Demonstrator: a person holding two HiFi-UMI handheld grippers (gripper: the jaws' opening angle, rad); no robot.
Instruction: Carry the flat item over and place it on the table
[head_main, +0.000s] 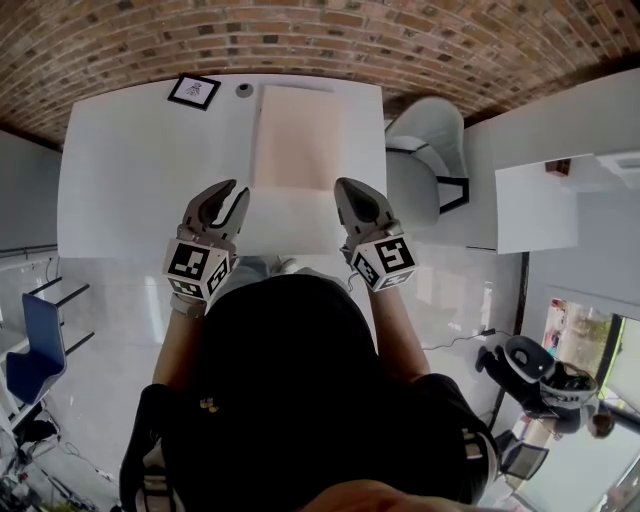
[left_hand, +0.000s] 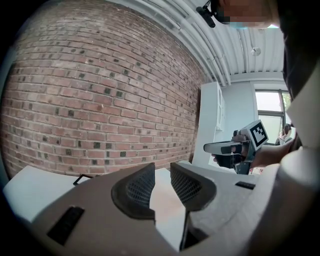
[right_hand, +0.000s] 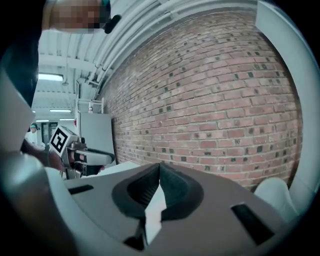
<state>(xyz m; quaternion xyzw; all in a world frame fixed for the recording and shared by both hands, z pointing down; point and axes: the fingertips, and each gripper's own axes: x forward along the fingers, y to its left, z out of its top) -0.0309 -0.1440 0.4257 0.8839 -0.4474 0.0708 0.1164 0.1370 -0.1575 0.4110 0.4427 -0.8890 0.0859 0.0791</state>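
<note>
Right now the pale peach flat board (head_main: 297, 140) lies on the white tabletop (head_main: 130, 170) at upper centre, long axis pointing straight away from you, just beyond both tips and about equally near each: left gripper (head_main: 237, 191) parted and empty, right gripper (head_main: 344, 189) pinched together on nothing.

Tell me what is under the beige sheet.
The beige sheet lies flat on the white table. Whatever might sit between them is covered.
</note>
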